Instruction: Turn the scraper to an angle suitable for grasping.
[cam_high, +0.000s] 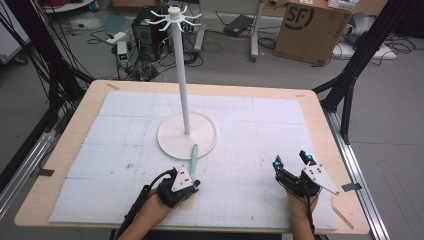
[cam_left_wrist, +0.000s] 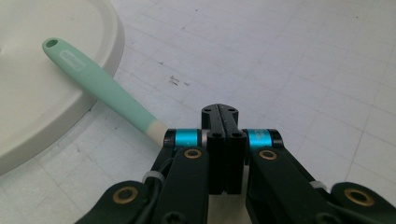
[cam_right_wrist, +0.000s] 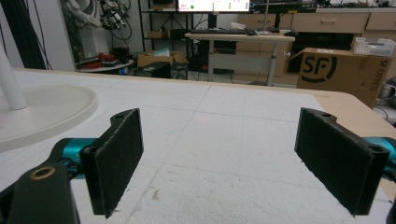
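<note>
The left gripper (cam_left_wrist: 219, 112), jaws pressed together beside the cream end of the mint-green handle (cam_left_wrist: 100, 86) that leans on the white stand base (cam_high: 170, 142), could knock it sideways, a risk the right gripper (cam_high: 292, 161), spread wide and well apart, cannot check

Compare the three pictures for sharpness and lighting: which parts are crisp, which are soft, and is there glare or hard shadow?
High view: even, soft light, no hard shadows, slightly soft overall. Left gripper view: shut jaws crisp, mint-green handle clear, white stand base pale without glare. Right gripper view: open jaws near the lens slightly soft, cardboard box legible, bright screen at top washed out.
</note>
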